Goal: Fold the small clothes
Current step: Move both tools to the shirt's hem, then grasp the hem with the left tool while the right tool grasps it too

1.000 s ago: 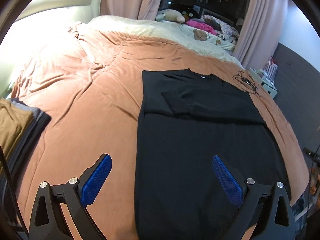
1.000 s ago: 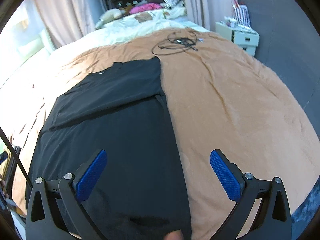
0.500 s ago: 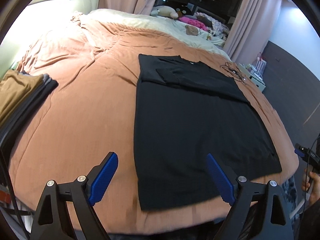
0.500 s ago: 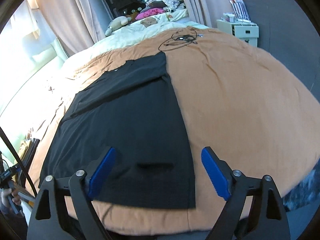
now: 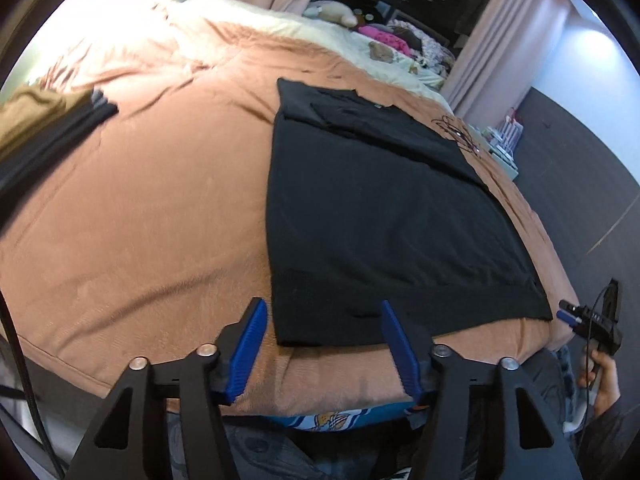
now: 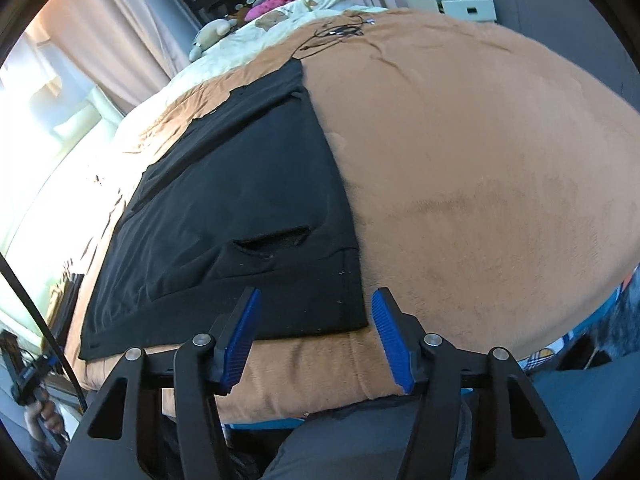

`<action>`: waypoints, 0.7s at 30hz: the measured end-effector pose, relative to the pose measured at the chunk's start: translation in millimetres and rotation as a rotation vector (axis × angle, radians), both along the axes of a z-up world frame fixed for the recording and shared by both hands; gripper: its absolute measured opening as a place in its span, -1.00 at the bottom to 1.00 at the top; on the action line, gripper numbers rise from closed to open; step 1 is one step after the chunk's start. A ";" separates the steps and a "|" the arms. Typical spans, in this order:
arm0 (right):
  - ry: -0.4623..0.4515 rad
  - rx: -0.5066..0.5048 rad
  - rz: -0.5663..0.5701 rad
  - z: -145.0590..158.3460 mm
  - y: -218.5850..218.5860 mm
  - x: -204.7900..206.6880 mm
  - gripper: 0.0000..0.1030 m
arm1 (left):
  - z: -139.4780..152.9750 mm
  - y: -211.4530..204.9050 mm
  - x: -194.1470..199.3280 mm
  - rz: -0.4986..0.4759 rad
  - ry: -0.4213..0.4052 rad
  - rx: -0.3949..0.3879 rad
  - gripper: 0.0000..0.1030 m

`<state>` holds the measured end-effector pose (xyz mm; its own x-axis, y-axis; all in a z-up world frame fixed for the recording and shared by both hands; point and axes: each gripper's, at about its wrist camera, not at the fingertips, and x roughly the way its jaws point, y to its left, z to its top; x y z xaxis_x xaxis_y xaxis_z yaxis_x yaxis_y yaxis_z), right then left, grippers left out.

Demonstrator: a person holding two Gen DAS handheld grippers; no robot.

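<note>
A black T-shirt (image 5: pixel 372 208) lies flat on the brown bedspread (image 5: pixel 152 208), sleeves folded in, hem toward me. It also shows in the right wrist view (image 6: pixel 240 216). My left gripper (image 5: pixel 322 320) is open and empty, its blue pads straddling the hem's near left corner just above the bed edge. My right gripper (image 6: pixel 316 308) is open and empty, pads straddling the hem's near right corner. The right gripper also shows in the left wrist view (image 5: pixel 568 314) at the far right, held in a hand.
A stack of folded clothes (image 5: pixel 44 120) lies at the bed's left side. A black cable (image 6: pixel 336 34) lies on the bedspread beyond the shirt. Pillows and soft toys (image 5: pixel 340 12) sit at the far end. A white nightstand (image 6: pixel 460 4) stands at right.
Both grippers have pulled back and down toward the near bed edge, now level with the shirt's hem corners. Their jaws have narrowed somewhat. The shirt has not moved.
</note>
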<state>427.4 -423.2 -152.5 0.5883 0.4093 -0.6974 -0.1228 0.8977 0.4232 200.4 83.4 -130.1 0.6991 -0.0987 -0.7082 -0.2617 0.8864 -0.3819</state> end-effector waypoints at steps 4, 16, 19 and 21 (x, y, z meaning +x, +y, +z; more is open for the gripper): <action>0.027 0.047 -0.001 -10.2 -11.7 12.2 0.08 | -18.8 10.5 12.0 0.024 0.040 -0.050 0.04; 0.092 0.234 0.044 -35.9 -31.6 59.6 -0.19 | -45.9 35.9 56.0 0.054 0.107 -0.156 -0.15; 0.097 0.269 0.052 -43.6 -38.1 69.7 -0.19 | -49.5 39.1 64.7 0.060 0.107 -0.189 -0.27; 0.097 0.289 0.069 -47.2 -40.7 76.0 -0.19 | -52.1 39.7 67.6 0.066 0.096 -0.209 -0.28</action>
